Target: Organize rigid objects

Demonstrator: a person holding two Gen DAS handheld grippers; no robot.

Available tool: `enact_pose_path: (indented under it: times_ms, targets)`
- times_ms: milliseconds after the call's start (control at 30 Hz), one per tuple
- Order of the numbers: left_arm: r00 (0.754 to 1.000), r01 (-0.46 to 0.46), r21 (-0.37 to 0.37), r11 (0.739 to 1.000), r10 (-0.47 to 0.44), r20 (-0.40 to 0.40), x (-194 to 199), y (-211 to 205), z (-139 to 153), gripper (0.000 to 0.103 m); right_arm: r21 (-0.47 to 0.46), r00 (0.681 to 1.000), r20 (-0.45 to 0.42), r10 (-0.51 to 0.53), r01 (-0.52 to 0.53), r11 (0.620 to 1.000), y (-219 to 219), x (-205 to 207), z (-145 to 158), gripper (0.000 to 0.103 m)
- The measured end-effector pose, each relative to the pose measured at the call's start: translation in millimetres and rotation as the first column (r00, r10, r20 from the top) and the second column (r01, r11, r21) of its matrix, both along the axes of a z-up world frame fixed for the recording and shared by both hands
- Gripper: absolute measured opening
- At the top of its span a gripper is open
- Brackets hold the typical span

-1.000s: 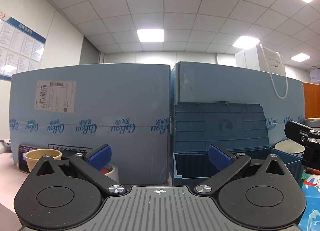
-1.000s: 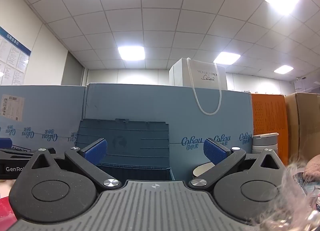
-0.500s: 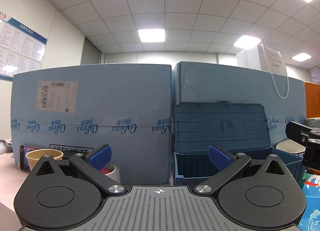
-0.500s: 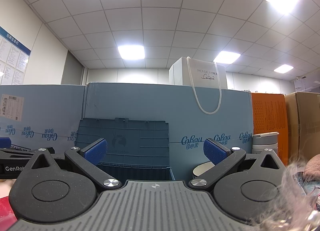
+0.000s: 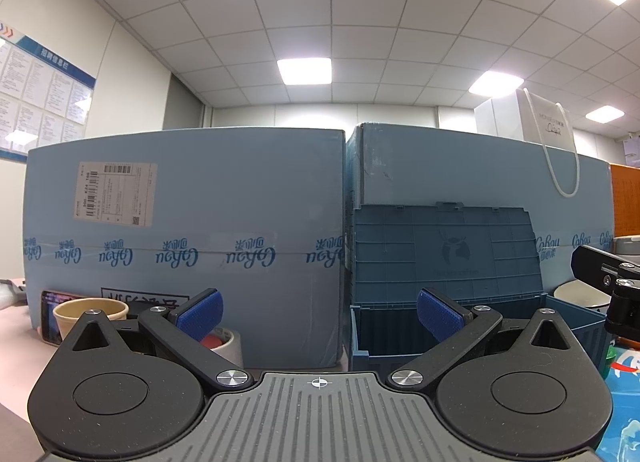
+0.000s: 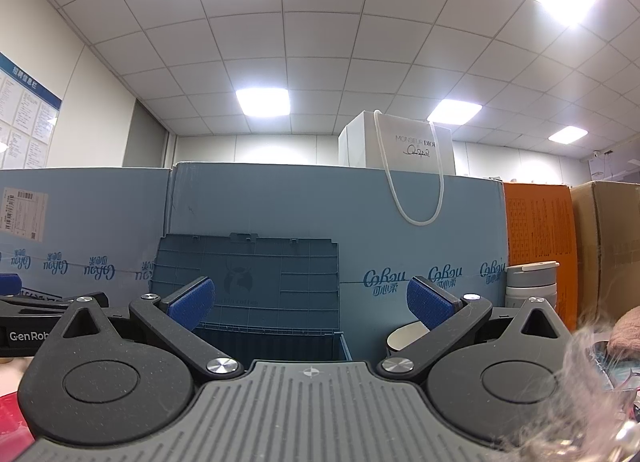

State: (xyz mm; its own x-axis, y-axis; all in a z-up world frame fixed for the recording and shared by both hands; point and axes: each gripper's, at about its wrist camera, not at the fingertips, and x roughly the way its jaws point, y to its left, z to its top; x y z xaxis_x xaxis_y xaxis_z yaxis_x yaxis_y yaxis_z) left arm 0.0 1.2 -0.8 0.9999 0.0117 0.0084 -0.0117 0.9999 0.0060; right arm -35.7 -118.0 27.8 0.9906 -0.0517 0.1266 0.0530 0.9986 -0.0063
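My left gripper [image 5: 319, 312] is open with nothing between its blue pads, held low in front of two tall light-blue cartons. A dark blue storage crate [image 5: 440, 294] with its lid standing upright sits just right of it. A tan paper cup [image 5: 90, 312] and a tape roll [image 5: 224, 340] stand at the lower left. My right gripper [image 6: 310, 302] is open too and empty, facing the same crate [image 6: 276, 294]. A white bowl [image 6: 406, 338] lies behind its right finger. A grey lidded tumbler [image 6: 530, 284] stands further right.
The light-blue cartons [image 5: 200, 242] wall off the far side. A white paper bag [image 6: 400, 149] sits on top of them. An orange box [image 6: 540, 234] and a brown carton [image 6: 612, 246] stand at right. A phone [image 5: 50, 316] leans at left. Pink fluffy material [image 6: 592, 374] crowds the lower right.
The left view has drifted slightly, with the cartons shifting a little right and down. The right view is nearly unchanged. Both grippers keep the same opening.
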Motion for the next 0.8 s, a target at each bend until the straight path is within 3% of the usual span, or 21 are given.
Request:
enact_pose_path:
  times_ms: [800]
  targets:
    - [1.000,0.000,0.002,1.000,0.000,0.002,-0.8,-0.2,0.5,0.103,0.016,0.999,-0.036,-0.010,0.011,1.000,0.0,4.4,-0.9,0.103]
